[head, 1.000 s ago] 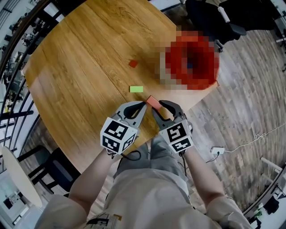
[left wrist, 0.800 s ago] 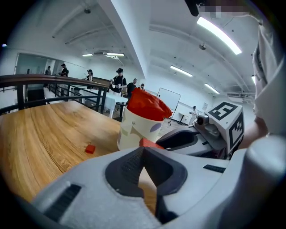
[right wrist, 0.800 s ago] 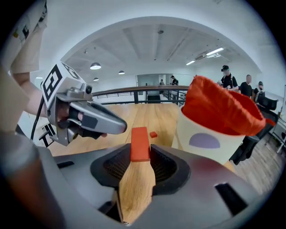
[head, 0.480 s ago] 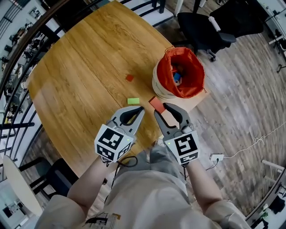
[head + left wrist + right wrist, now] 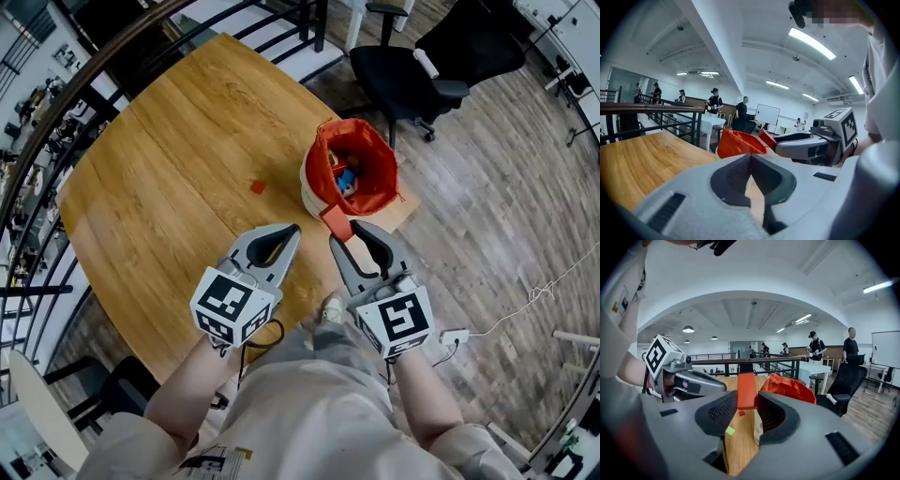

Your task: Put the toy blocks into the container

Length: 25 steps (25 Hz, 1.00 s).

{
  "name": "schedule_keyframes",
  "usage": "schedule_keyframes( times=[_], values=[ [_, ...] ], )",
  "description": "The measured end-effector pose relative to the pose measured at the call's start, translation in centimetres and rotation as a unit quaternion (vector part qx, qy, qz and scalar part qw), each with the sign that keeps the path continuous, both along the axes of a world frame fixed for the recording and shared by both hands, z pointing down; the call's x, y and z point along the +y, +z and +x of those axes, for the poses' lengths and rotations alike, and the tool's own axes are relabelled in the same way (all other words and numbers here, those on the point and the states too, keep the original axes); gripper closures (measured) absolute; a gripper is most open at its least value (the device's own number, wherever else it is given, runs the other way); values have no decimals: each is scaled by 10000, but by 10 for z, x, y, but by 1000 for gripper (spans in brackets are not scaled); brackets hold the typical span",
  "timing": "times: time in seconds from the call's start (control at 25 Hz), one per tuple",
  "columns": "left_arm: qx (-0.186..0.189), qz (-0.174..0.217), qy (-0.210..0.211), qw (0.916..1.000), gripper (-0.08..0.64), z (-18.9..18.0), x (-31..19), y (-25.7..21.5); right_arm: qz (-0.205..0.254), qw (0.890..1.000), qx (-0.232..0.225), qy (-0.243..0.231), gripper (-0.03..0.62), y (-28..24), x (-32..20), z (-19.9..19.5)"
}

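Note:
My right gripper point(image 5: 339, 231) is shut on a flat orange-red block point(image 5: 335, 221), held in the air just in front of the container's near rim. The container point(image 5: 315, 192) is a white pail with a red liner and has toys inside; it stands at the table's right edge. In the right gripper view the block point(image 5: 746, 390) sits upright between the pads, with the container point(image 5: 787, 386) just beyond. My left gripper point(image 5: 291, 230) hovers beside it, shut and empty. A small red block point(image 5: 257, 187) lies on the table; a green block point(image 5: 730, 431) shows below the jaws.
The round wooden table point(image 5: 159, 187) has a metal railing point(image 5: 37, 141) along its far left side. A black office chair point(image 5: 412, 66) stands beyond the container. A white socket point(image 5: 457, 336) and its cable lie on the wood floor at right. People stand far off.
Both grippers have risen and moved toward the container, the right one carrying the orange-red block. The green block has passed out of sight under the left gripper in the head view.

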<state>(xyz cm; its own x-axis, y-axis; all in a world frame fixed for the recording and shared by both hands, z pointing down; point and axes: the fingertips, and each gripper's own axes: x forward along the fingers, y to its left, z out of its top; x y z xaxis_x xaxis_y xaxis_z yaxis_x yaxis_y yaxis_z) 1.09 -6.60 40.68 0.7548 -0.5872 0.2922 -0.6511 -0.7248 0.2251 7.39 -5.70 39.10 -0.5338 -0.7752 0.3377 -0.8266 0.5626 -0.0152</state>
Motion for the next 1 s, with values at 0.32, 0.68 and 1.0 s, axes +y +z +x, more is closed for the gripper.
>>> schedule_keyframes(
  times=[0.32,0.68,1.0],
  values=[
    [108,312,209,9992,548,29,-1,-28,121,9988,-372,281,451,-28,2,25],
    [95,511,322,9981,548,49,-16,-43,130,9977,-407,530,451,-37,-12,46],
    [-129,448,290,9985,548,53,-30,-22,-52,9979,-277,585,451,-19,-33,52]
  ],
)
